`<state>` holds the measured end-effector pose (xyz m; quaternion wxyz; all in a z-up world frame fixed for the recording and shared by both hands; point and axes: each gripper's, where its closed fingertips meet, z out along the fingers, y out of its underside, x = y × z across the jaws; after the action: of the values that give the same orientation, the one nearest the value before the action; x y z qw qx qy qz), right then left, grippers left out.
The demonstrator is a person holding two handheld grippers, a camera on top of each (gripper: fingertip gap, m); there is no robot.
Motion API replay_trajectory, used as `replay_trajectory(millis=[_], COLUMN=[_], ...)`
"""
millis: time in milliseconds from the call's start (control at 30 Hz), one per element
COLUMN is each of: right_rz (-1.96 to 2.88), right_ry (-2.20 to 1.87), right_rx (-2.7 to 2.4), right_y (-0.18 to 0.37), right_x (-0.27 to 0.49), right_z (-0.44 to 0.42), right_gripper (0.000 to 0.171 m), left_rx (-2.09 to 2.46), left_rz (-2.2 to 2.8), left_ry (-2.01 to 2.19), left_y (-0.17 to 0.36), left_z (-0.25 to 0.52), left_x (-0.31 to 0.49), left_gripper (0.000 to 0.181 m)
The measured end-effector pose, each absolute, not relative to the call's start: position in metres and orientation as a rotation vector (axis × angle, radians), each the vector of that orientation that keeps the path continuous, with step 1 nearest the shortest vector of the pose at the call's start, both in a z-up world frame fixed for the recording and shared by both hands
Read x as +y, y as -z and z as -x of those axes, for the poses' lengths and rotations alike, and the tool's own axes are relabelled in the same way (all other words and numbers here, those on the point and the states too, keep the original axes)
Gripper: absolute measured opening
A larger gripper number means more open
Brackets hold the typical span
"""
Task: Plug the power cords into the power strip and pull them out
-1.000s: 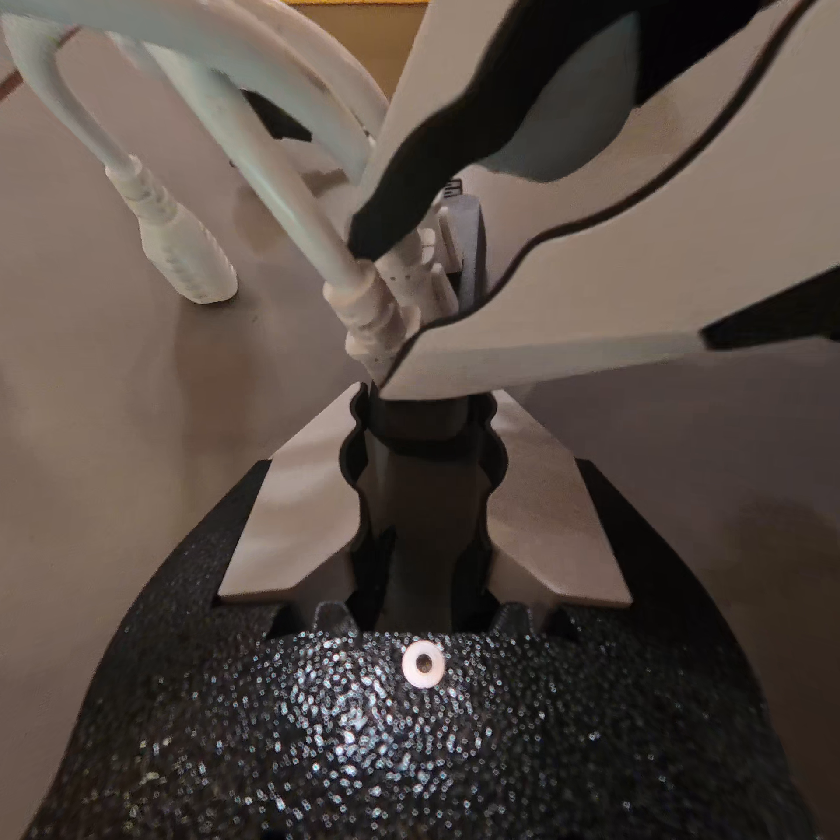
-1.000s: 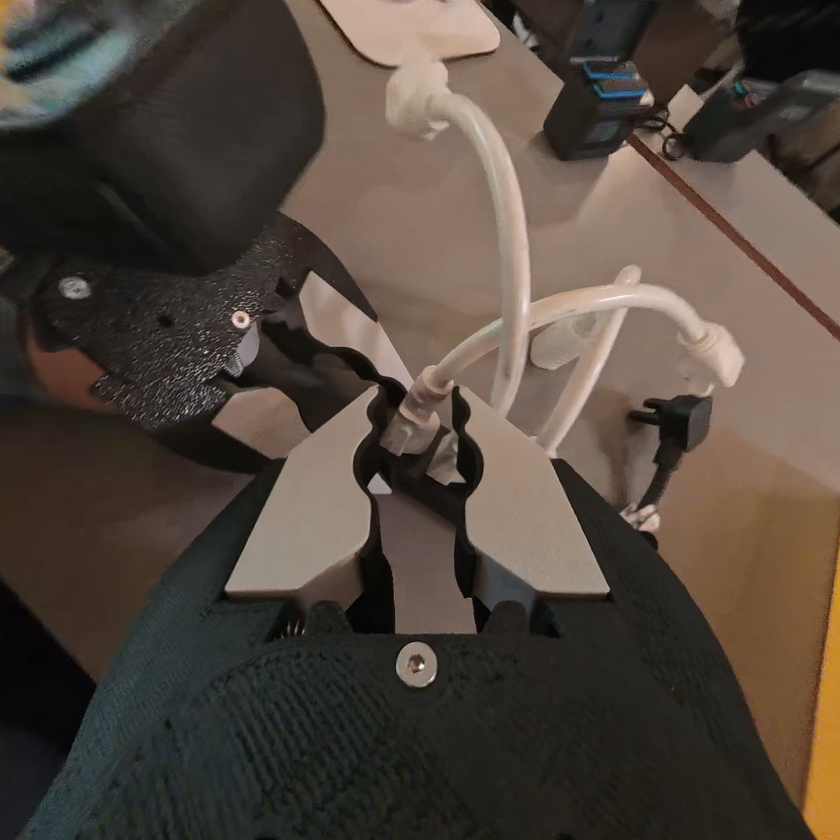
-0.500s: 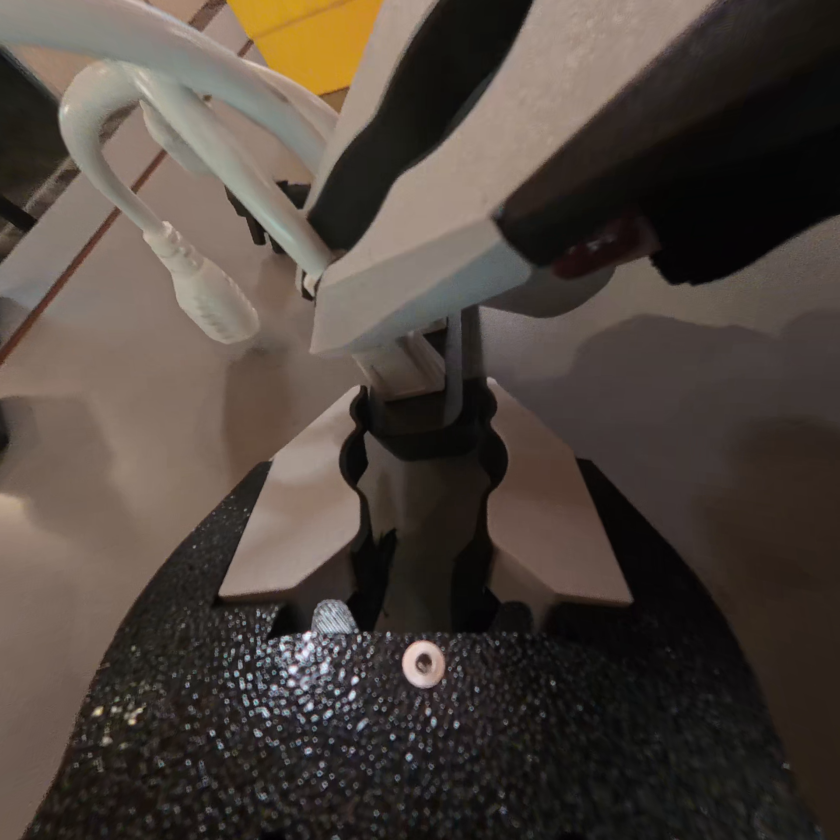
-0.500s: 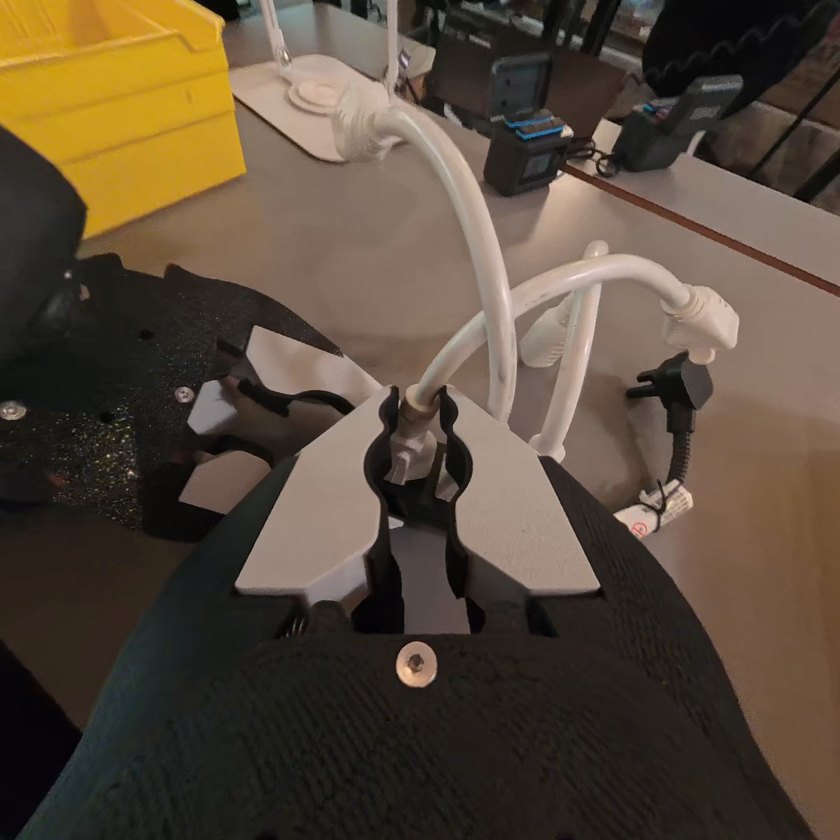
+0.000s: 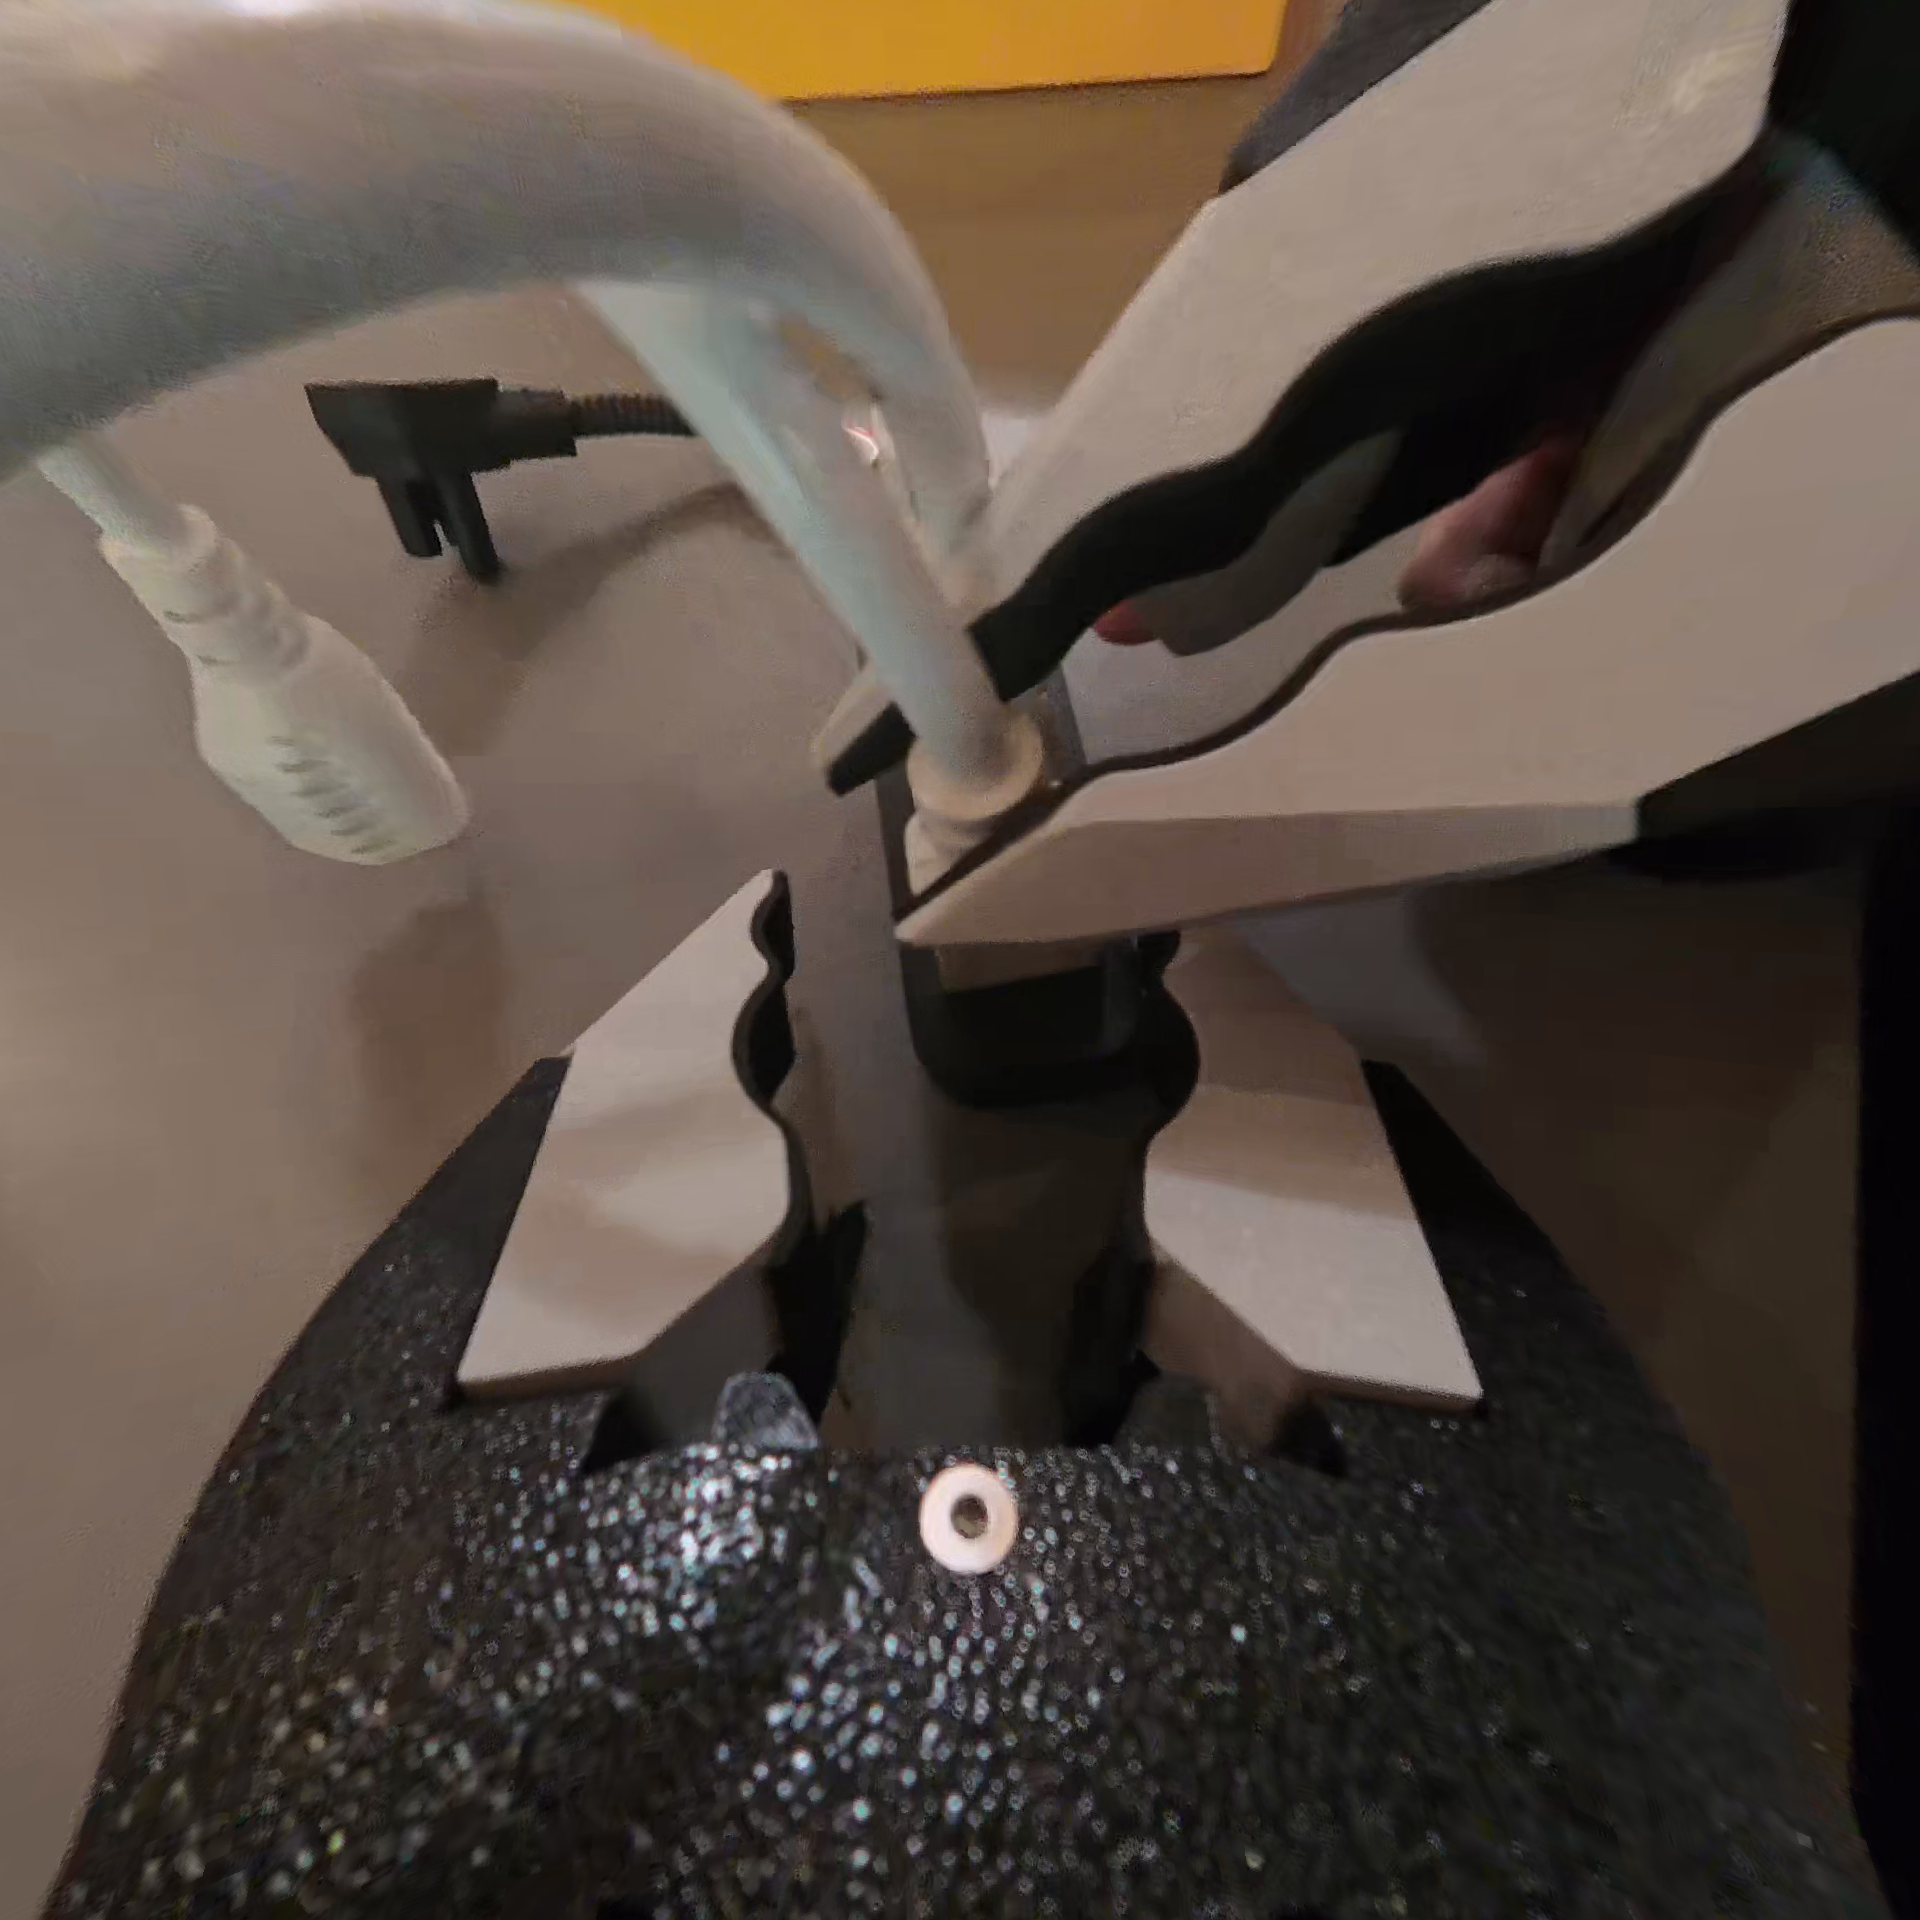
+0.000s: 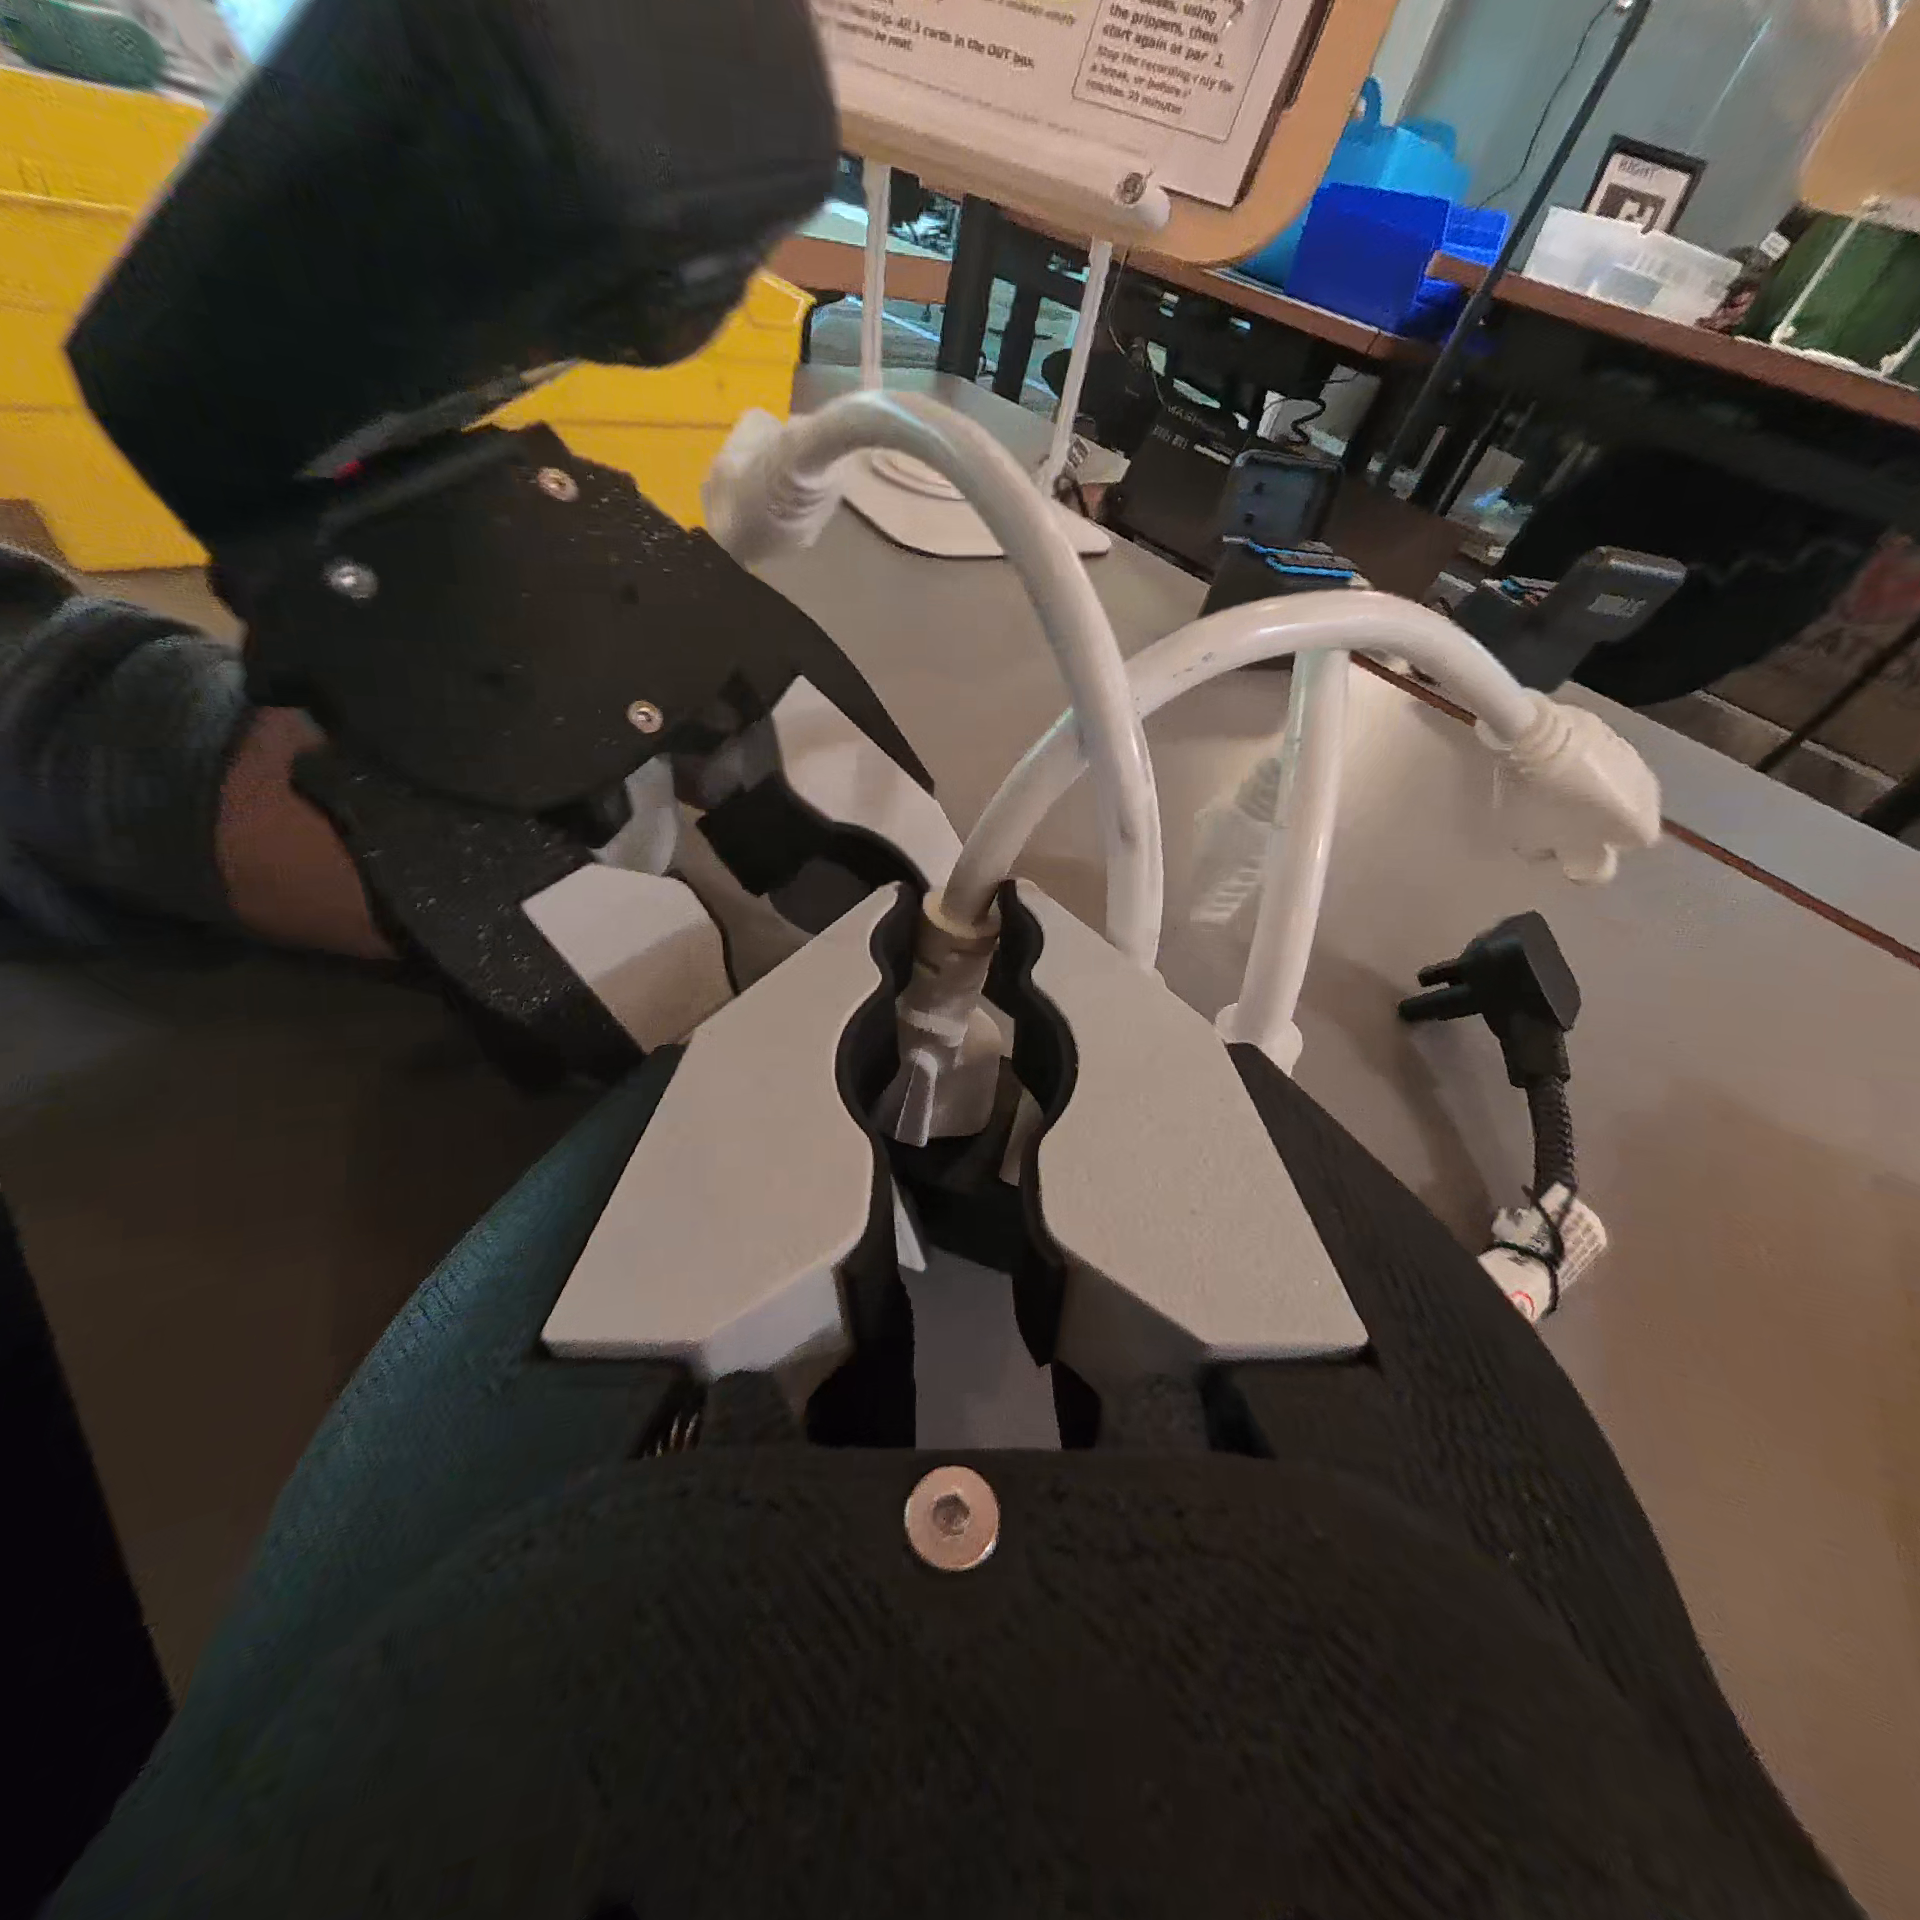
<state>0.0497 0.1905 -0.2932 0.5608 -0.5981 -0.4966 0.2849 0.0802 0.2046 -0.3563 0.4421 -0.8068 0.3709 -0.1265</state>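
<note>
My right gripper (image 6: 956, 904) is shut on the white plug (image 6: 940, 1023) of a white cord (image 6: 1226, 644), over the black power strip (image 6: 961, 1190), which is mostly hidden. It also shows in the left wrist view (image 5: 987, 727), coming in from the upper right. My left gripper (image 5: 977, 966) stands around the end of the black strip (image 5: 1039, 1029). Its left finger (image 5: 665, 1132) is a small gap away from the strip, so it is slightly open. In the right wrist view the left gripper (image 6: 623, 935) is at the left, in a gloved hand.
Other white cords (image 6: 1081, 665) arch over the grey table (image 6: 1714, 1143), with loose ends (image 5: 312, 727). A black angled plug (image 6: 1507, 987) lies at the right, also seen in the left wrist view (image 5: 436, 457). A yellow bin (image 6: 62, 312), a sign stand (image 6: 977, 520) and black chargers (image 6: 1288, 520) stand behind. My hands' fingertips stand some 6 centimeters from each other.
The right gripper has tilted up, still shut on the white plug. The left gripper's jaws have widened a little, and a gap now shows beside the strip.
</note>
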Motion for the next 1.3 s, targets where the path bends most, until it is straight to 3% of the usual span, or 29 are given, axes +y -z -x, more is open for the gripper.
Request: replay_trajectory(millis=[233, 300, 400, 833, 967, 1133, 1300], right_rz=[1.471, 1.533, 1.663, 1.711, 1.717, 1.603, 1.55], right_ry=[-0.69, -0.757, -0.717, -0.56, -0.562, -0.531, -0.634], right_rx=[-1.104, -1.099, -1.129, -1.08, -1.01, -0.992, -1.097], right_y=[0.293, 0.292, 0.304, 0.316, 0.311, 0.303, 0.3], right_x=[0.189, 0.181, 0.177, 0.187, 0.191, 0.188, 0.185], right_z=[-0.049, -0.048, -0.054, -0.058, -0.061, -0.057, -0.053], right_gripper=[0.016, 0.033, 0.043, 0.033, 0.022, 0.034, 0.034], left_rx=[0.892, 0.876, 0.873, 0.879, 0.978, 0.984, 1.067], left_rz=[2.059, 2.068, 2.074, 2.062, 1.902, 1.856, 1.816], left_ry=[0.38, 0.377, 0.39, 0.351, 0.186, 0.135, 0.192], left_y=[0.361, 0.361, 0.361, 0.361, 0.351, 0.347, 0.348], left_z=[-0.084, -0.083, -0.083, -0.079, -0.075, -0.073, -0.074], left_x=[0.195, 0.195, 0.194, 0.194, 0.196, 0.2, 0.197], left_gripper=[0.043, 0.043, 0.043, 0.046, 0.046, 0.045, 0.045])
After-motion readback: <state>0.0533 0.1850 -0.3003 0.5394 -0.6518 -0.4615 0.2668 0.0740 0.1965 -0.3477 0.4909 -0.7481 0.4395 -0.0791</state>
